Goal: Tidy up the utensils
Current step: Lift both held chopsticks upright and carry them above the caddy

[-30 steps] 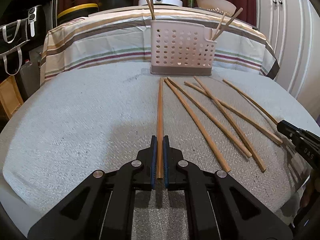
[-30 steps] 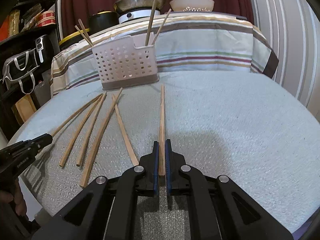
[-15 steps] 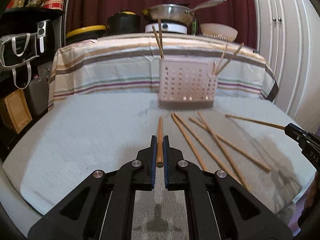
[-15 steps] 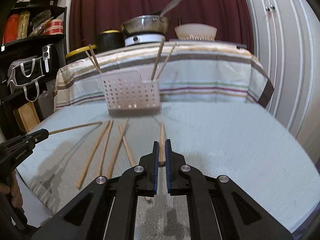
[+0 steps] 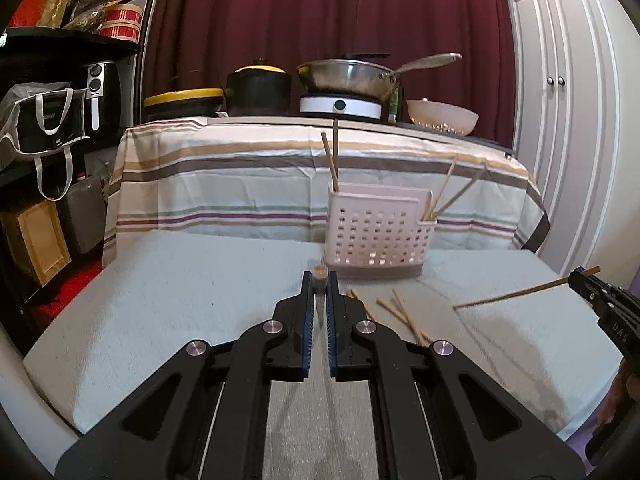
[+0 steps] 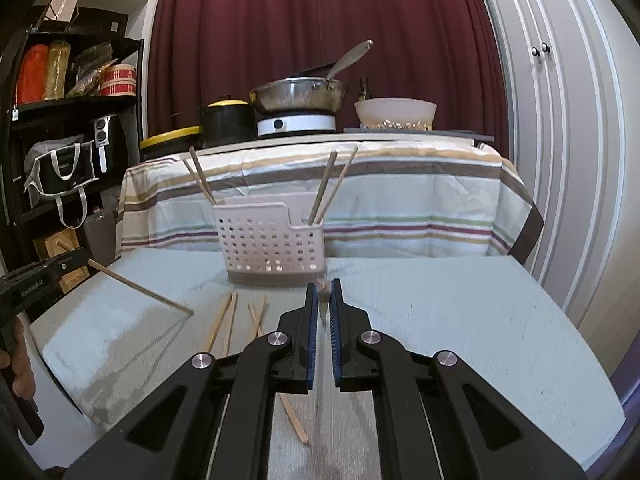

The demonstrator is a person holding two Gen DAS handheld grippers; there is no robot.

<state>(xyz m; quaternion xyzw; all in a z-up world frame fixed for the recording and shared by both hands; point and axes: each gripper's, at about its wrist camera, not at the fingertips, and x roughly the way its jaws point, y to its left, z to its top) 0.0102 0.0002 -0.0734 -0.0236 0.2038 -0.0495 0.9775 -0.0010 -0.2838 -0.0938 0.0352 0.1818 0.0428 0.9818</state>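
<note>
My left gripper is shut on a wooden chopstick, seen end-on and lifted off the table. My right gripper is shut on another chopstick, also end-on and raised. Each gripper shows in the other's view, the right one with its chopstick slanting down, the left one with its chopstick. A perforated white utensil basket stands ahead, with chopsticks upright in both end compartments. Several loose chopsticks lie on the table.
The round table has a pale cloth. Behind it stands a striped-cloth counter with pots, a pan on a burner and a bowl. A black shelf with bags is at left, white cupboard doors at right.
Both grippers have lifted their chopsticks off the table and tilted up, so each stick now points forward end-on. The basket now appears farther ahead and level.
</note>
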